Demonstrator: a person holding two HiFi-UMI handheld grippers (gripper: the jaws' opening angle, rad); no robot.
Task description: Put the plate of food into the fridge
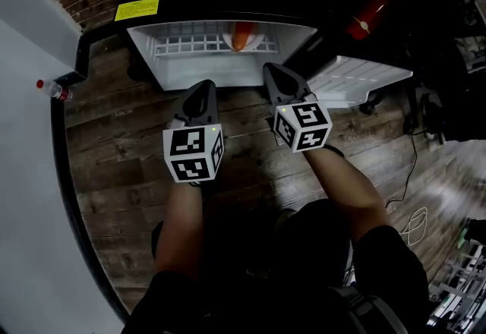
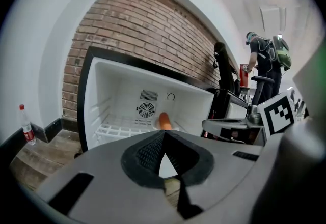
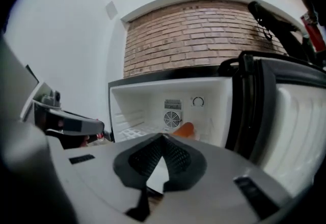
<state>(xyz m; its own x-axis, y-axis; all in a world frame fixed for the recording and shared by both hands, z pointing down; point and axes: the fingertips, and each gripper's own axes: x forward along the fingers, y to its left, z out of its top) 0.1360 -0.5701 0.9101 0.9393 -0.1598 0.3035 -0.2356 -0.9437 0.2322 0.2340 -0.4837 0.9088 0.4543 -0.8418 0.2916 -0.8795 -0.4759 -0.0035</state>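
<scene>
Left gripper (image 1: 203, 91) and right gripper (image 1: 276, 76) are pointing at the open fridge (image 1: 163, 59); orange food (image 1: 241, 36) is sitting inside on its wire shelf (image 1: 182, 45); bottle (image 1: 55, 89) is sitting on the floor (image 1: 114, 165) at left

access: fridge (image 1: 146, 45) mouth open, unblocked | shelf (image 1: 190, 45): left half free (orange food (image 1: 241, 36) sits right) | right: door (image 1: 357, 79) swung out

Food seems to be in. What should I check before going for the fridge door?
1. Orange food inside the fridge: ok.
2. Plate under it: cannot tell, it is too small to make out.
3. Left gripper shut and empty: ok.
4. Right gripper shut and empty: ok.
5. Both grippers outside the fridge opening: ok.
6. Door closed: not ok, it stands open at the right.
</scene>
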